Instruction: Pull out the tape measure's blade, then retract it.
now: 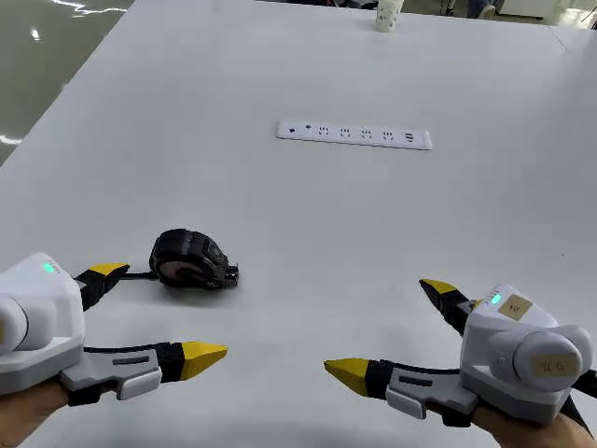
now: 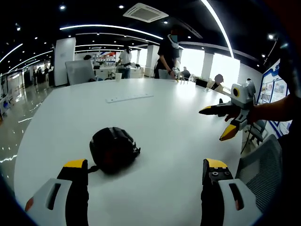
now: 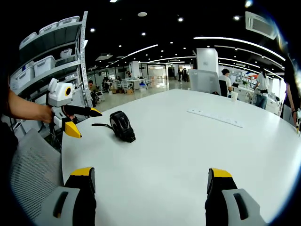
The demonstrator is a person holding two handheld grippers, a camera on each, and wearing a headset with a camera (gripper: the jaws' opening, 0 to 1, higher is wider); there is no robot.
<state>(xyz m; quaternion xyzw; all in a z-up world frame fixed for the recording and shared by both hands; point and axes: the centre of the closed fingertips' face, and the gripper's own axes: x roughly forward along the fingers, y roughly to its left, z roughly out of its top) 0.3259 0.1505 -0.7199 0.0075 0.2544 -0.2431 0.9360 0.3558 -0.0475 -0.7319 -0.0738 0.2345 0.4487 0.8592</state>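
White tabletop [image 1: 326, 205] is carrying the black round tape measure [image 1: 191, 260], which is lying at about eight o'clock in the head view, untouched by either tool. The left tool [image 1: 163, 311] is hovering wide open and empty, its far jaw tip sitting just beside the case, at its nine o'clock. The right tool [image 1: 387, 326] is gaping empty too, well apart at four o'clock. Pinched off-centre, the case is probably going to skid; released abruptly, the blade is likely going to whip back.
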